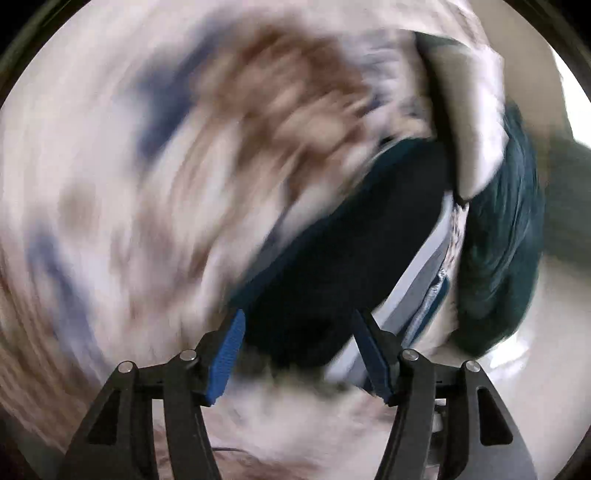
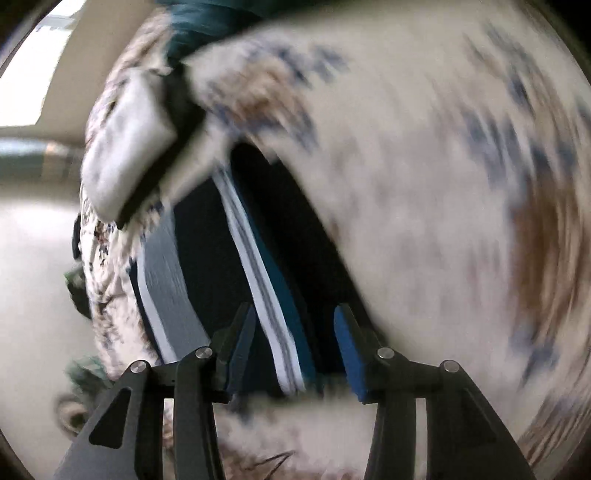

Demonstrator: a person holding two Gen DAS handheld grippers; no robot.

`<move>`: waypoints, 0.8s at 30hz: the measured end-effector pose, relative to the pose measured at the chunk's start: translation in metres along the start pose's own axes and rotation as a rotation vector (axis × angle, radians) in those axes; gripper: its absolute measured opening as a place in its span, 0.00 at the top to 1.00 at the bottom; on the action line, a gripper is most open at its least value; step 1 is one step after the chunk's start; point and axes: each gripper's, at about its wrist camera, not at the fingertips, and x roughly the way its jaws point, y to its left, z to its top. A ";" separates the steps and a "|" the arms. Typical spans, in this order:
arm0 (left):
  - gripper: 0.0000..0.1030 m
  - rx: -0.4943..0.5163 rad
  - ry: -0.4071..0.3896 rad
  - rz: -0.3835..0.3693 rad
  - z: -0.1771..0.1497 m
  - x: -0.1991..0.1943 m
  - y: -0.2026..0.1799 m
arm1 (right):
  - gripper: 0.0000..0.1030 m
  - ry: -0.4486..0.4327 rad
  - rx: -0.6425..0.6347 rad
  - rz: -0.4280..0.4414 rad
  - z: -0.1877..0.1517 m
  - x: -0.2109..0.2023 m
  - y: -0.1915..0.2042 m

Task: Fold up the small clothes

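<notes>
Both views are heavily smeared by motion blur. The left gripper [image 1: 297,325] has its blue pads [image 1: 227,360] spread wide apart, with nothing pinched between them. Just ahead of it, between the fingers and beyond, lies a dark navy garment [image 1: 332,258] with a white and grey striped band [image 1: 417,280] to the right of the right-hand pad. A white cloth [image 1: 166,166] with brown and blue patterning fills everything left of and above the gripper, too blurred to make out its folds. To the far right sits a teal fabric [image 1: 506,236]. The right gripper [image 2: 295,321] is also spread open and grips nothing. The navy garment [image 2: 207,258] and its striped band [image 2: 258,273] run forward between its pads; the patterned cloth [image 2: 424,184] covers the right side, and the teal fabric [image 2: 199,22] shows far ahead.
</notes>
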 end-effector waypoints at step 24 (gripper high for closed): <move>0.68 -0.031 -0.038 -0.163 -0.032 0.052 0.020 | 0.83 0.105 0.188 0.071 -0.086 0.074 -0.037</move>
